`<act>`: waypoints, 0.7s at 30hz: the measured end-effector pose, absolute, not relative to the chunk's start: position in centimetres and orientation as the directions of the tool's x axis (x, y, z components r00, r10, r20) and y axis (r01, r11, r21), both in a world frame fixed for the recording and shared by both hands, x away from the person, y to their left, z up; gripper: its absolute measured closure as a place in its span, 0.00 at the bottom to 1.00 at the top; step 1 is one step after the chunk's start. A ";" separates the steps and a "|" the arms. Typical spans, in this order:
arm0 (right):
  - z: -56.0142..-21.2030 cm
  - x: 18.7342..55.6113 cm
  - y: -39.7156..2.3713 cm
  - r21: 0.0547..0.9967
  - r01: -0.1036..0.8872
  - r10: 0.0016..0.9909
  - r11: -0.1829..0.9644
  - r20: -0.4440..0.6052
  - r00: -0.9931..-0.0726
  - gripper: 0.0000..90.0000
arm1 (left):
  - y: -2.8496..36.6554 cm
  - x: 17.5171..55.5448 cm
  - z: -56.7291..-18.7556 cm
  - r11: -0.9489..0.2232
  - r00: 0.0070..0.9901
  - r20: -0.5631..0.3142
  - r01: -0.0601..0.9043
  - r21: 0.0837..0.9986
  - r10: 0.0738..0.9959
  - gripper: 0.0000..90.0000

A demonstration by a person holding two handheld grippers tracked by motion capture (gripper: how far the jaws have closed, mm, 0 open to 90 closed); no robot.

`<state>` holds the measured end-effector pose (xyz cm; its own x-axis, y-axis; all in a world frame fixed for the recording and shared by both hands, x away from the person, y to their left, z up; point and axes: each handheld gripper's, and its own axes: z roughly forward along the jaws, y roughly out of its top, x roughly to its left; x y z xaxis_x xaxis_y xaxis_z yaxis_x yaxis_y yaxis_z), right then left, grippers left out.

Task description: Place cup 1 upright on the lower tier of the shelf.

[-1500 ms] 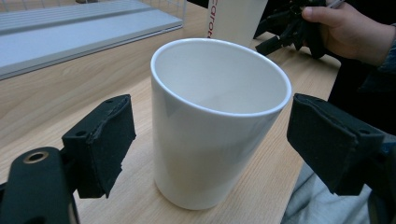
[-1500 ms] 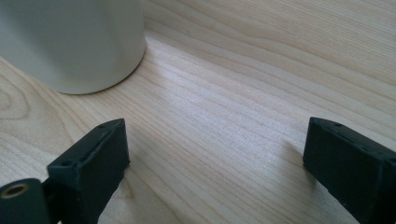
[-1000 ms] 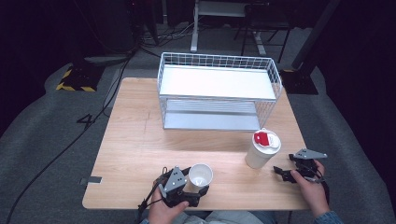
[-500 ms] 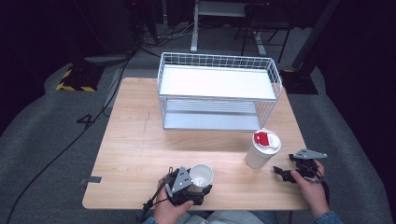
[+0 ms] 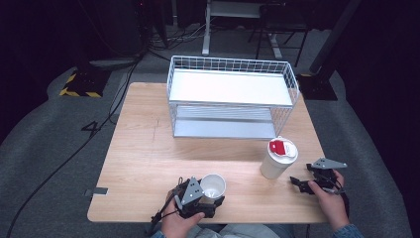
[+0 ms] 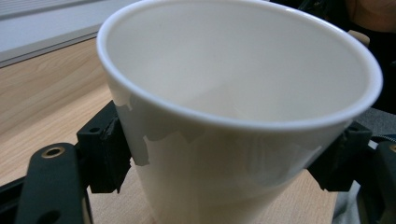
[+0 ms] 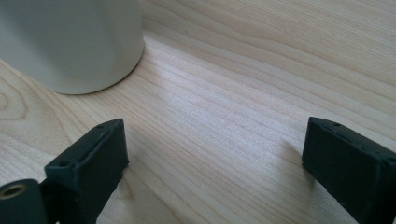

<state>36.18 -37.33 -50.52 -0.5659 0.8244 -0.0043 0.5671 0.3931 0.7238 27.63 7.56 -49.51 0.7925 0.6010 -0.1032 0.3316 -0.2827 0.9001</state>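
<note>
Cup (image 6: 233,116) was just clamped by the closing left gripper (image 5: 202,197) jaws near the counter (image 5: 148,163) edge. Right gripper (image 7: 210,158) was held wide open, empty. Squeeze probably should've been kept gentle so the thin wall wasn't crushed.

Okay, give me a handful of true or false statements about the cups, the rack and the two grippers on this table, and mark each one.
1. The left gripper is shut on the open cup. True.
2. The open cup holds a dark liquid. False: its inside shows white and empty.
3. The right gripper holds the lidded cup. False: its jaws stand open over bare table, and that cup stands apart from them.
4. The lidded cup has a red patch on its lid. True.
5. The wire rack sits at the near edge of the table. False: it stands at the far side, beyond both cups.
</note>
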 end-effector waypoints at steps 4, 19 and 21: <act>-50.5 36.2 -37.3 0.724 0.567 0.825 0.393 -0.005 -0.566 0.08 | 7.6 27.5 -49.2 -0.287 0.791 -0.095 0.328 0.900 0.605 0.24; -50.5 36.2 -37.3 0.722 0.570 0.827 0.393 -0.005 -0.563 0.07 | 7.9 27.9 -46.5 -0.258 0.781 -0.103 0.324 0.910 0.616 0.24; -50.5 36.2 -37.3 0.720 0.573 0.829 0.391 -0.005 -0.559 0.06 | 7.9 28.2 -46.1 -0.255 0.778 -0.110 0.331 0.909 0.619 0.24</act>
<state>36.25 -37.33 -50.53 -0.5593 0.8289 -0.0054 0.5729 0.3913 0.7202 28.22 7.94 -46.07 0.7776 0.6191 -0.1100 0.3313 -0.2547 0.9085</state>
